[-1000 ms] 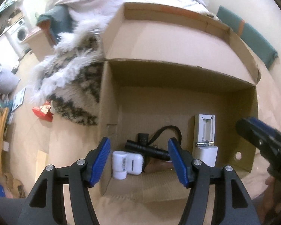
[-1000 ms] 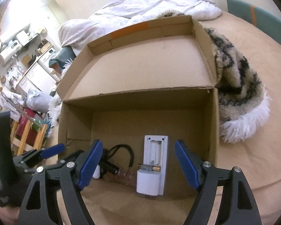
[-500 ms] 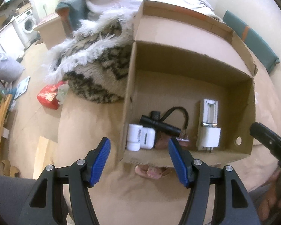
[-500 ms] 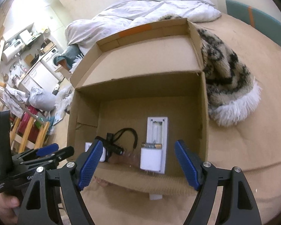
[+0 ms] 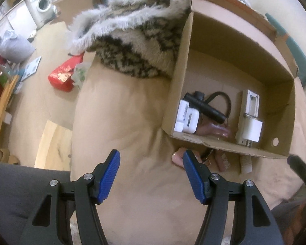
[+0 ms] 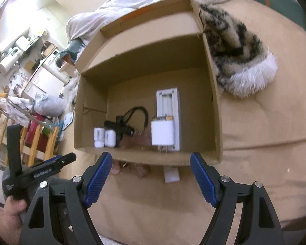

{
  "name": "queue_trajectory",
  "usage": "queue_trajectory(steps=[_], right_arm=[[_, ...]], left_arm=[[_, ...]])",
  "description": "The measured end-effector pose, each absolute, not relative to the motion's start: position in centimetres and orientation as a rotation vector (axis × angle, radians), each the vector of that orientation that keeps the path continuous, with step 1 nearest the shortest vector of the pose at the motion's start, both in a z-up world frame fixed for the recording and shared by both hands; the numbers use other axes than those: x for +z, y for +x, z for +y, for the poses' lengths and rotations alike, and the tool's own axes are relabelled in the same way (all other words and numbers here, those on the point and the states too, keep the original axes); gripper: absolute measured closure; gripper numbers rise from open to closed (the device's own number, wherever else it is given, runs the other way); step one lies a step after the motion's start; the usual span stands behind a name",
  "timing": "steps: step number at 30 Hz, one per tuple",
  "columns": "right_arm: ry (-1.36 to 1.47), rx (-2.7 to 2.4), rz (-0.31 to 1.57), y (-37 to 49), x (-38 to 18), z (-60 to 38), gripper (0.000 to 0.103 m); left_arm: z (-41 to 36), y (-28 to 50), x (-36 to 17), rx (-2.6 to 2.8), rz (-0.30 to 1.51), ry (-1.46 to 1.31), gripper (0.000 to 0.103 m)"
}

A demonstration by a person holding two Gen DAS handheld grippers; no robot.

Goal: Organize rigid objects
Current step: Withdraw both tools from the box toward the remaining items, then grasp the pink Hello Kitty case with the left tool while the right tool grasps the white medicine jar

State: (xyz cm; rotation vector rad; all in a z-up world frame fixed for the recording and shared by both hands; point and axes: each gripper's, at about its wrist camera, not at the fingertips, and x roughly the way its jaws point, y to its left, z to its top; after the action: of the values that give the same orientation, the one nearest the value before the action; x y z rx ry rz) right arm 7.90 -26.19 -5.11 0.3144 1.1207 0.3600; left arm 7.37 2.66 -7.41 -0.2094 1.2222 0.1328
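We hold our left gripper (image 5: 151,175) above the tan bedcover (image 5: 132,122) with its jaws wide apart and nothing between them, and the cardboard box (image 5: 174,77) lies off at about one o'clock from them. In the box sit two small white adapters (image 5: 186,117), a black flashlight (image 5: 206,110) with a looped cord, and a white battery charger (image 5: 250,118). Our right gripper (image 6: 151,176) also has its jaws spread and bare, with the box's near wall (image 6: 149,158) at twelve o'clock just beyond the tips and the charger (image 6: 169,120) standing inside near its right wall.
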Motion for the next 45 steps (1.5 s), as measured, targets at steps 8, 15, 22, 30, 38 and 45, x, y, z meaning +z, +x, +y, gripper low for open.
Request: queue_trajectory(steps=[8,15,22,30,38,45], right_arm=[[0.286,0.419,1.208,7.8,-6.8,-24.4,0.019],[0.304,0.388,1.287,8.9,-8.8,-24.3,0.019],[0.366,0.376,1.342,9.9,-10.1,-25.0,0.019],[0.346,0.327,1.459,10.9,-13.0,-24.3,0.019],[0.156,0.23,1.487,12.3,-15.2,-22.9,0.02],[0.029,0.208,1.463,12.9,-16.1,-21.0,0.023]], left_arm=[[-3.3,9.3,-10.1,-0.071,1.357,0.025,0.042],[-5.2,12.2,-14.6,-0.092,1.475,0.064,0.042],[-5.4,13.0,-16.2,-0.114,1.481,0.062,0.042],[-4.9,13.8,-16.7,-0.112,1.501,0.044,0.05],[-3.6,12.9,-16.2,-0.069,1.505,0.055,0.05],[-3.9,12.2,-16.2,-0.05,1.504,0.046,0.05]])
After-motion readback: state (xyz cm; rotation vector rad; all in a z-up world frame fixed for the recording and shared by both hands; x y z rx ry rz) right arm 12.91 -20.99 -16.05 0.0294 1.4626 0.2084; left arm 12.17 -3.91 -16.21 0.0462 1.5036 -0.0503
